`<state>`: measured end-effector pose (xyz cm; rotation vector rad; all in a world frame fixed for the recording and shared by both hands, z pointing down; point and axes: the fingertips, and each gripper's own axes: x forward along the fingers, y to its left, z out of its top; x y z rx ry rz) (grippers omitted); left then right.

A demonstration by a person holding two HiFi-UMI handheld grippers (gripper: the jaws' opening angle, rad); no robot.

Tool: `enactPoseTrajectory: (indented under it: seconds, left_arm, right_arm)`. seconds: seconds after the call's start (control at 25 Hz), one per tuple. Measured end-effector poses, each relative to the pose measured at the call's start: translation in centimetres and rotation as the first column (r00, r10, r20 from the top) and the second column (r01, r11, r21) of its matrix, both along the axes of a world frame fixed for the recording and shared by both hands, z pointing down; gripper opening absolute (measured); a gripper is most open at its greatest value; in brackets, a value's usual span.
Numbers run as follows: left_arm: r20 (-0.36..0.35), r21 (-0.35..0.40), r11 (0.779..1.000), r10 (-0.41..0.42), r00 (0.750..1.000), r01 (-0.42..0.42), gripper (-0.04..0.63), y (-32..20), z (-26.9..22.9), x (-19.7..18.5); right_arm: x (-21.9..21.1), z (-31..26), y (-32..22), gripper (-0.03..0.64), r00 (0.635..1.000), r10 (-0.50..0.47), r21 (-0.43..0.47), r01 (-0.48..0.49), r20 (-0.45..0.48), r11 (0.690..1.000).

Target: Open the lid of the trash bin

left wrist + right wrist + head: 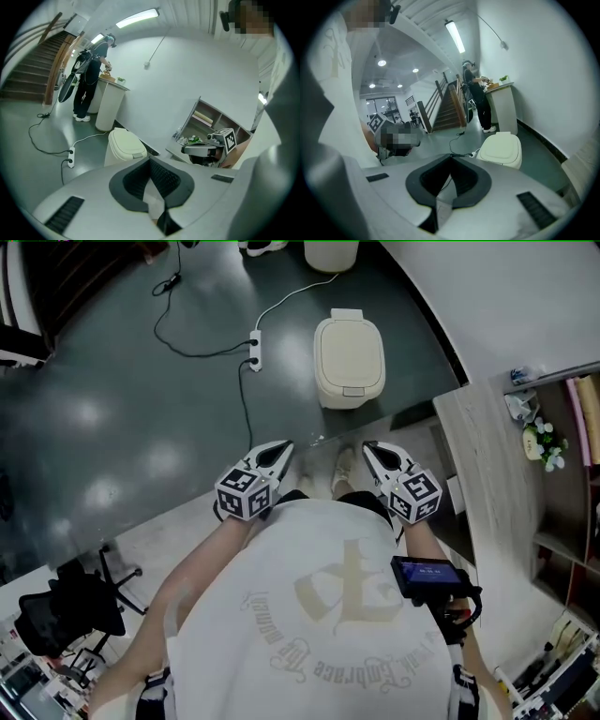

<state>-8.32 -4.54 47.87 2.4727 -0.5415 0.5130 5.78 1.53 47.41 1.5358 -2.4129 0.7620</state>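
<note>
A cream trash bin (349, 357) stands on the dark floor ahead of me with its lid down. It also shows in the left gripper view (125, 145) and in the right gripper view (501, 149). My left gripper (281, 448) is held close to my body, well short of the bin, shut with nothing between its jaws (150, 159). My right gripper (370, 448) sits level beside it, also shut and empty (451, 157). Both point toward the bin without touching it.
A white power strip (254, 351) with trailing cables lies left of the bin. A wooden counter (487, 474) and shelves run along the right. An office chair (70, 606) stands behind me at the left. A person (91, 89) stands at a far white counter by stairs.
</note>
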Motion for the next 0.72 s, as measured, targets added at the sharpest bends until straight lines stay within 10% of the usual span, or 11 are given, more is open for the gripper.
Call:
enactPoseTrajectory:
  seconds: [0.72]
  left_arm:
    - [0.085,0.031,0.999,-0.03,0.996,0.027,0.012,-6.3,0.6,10.5]
  right_arm:
    - [8.3,4.1,-10.0,0.005,0.985,-0.173,-0.03,0.173,0.004,0.984]
